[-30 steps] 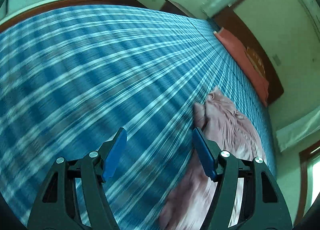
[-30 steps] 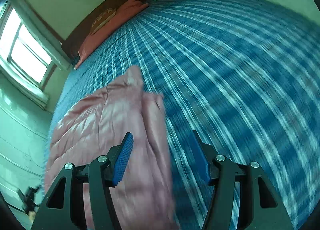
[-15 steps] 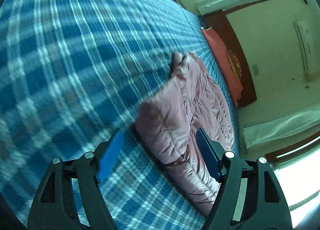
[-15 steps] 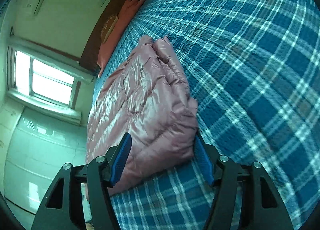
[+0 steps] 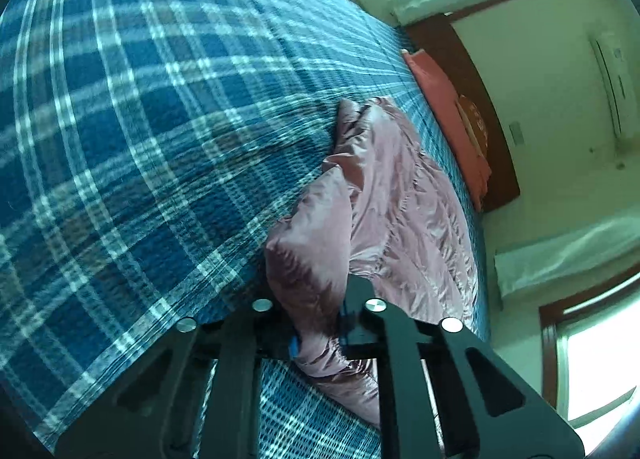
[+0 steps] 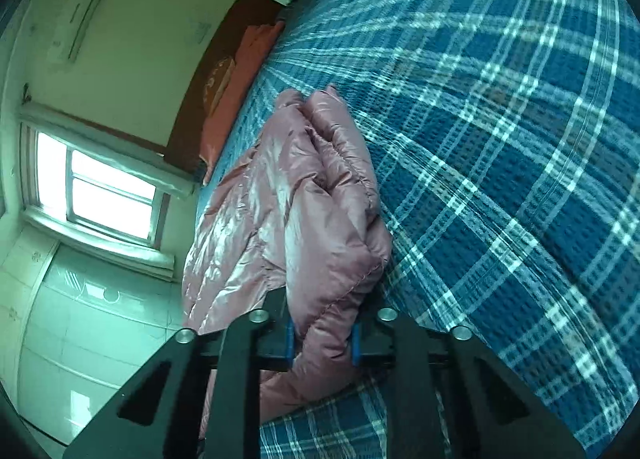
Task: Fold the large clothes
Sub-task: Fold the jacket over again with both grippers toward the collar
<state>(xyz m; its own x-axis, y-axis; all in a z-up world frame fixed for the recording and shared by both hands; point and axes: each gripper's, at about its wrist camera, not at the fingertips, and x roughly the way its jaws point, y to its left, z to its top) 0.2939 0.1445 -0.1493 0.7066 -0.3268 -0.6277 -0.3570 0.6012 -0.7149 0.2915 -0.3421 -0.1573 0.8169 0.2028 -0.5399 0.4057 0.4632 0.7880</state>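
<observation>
Jacket [image 5: 400, 195], one pink puffy quilted one, lies right of centre on the blue plaid bed [image 5: 132, 131]; looks light, soft, slick, best pinched at corners. Left tongs [image 5: 318, 333] and right tongs [image 6: 322, 341], two in all, are each clamped on a near corner

Bed [image 5: 140, 119] covered in blue plaid; dark wooden headboard [image 5: 472, 99] with a salmon pillow [image 5: 440, 99] at its far edge. Pale walls; bright window [image 6: 108, 195].
</observation>
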